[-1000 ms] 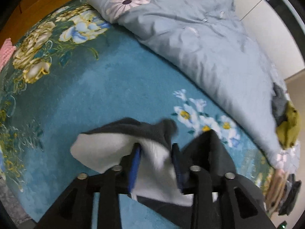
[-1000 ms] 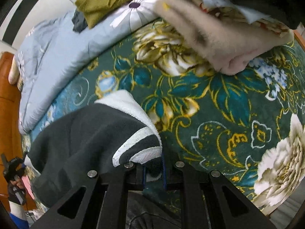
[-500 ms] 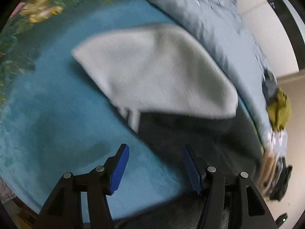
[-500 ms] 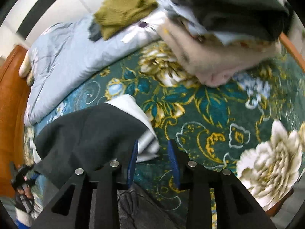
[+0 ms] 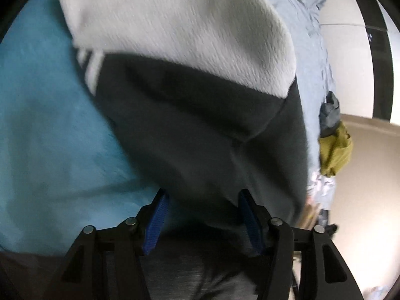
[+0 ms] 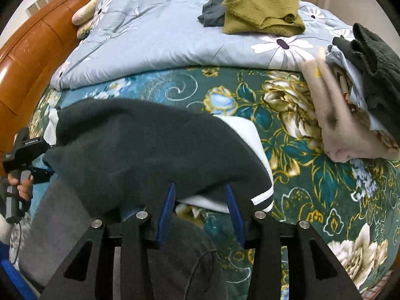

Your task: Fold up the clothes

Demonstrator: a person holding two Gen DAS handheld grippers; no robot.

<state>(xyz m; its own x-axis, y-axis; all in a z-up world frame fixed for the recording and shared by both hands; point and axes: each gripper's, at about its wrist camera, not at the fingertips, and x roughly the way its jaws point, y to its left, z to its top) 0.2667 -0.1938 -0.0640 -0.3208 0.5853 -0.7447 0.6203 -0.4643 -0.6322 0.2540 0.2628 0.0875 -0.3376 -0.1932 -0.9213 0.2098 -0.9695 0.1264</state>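
Left wrist view: dark grey fleece garment [image 5: 200, 130] w/ white fleece lining [image 5: 180, 25] fills most of frame, lying on the teal blanket [image 5: 50, 125]. Its near hem sits just ahead of and between the left gripper [image 5: 202, 222] jaws, but blue pads [image 5: 156, 222] aren't pressing it; jaws apart, closing slightly. White stripes [image 5: 91, 67] on the cuff ahead-left of the jaws. Frame is motion-blurred, can't tell if cloth brushes the right pad.

Right wrist view: same garment [image 6: 140, 150] spread ahead and left of the right gripper [image 6: 200, 210]. Jaws apart and opening; garment edge w/ white lining [image 6: 207, 203] lies across the gap at the fingertips, pads not clamped on it. Striped cuff [image 6: 262, 197] just right of the right jaw.

Further out: floral green/teal blanket [image 6: 287, 175] to the right of jaws. Stack of folded clothes [image 6: 350, 105] far right-ahead, beige item at bottom, dark knit on top. Beyond the garment, light blue flower-print duvet [image 6: 155, 37] w/ an olive sweater [image 6: 262, 12] and a dark grey item [image 6: 212, 12] on it. Orange-brown headboard [image 6: 30, 50] far left-ahead. Person's hand [image 6: 21, 185] on the left gripper's handle at far left edge, touching the garment's left side. Grey trouser leg [image 6: 180, 262] under the jaws.
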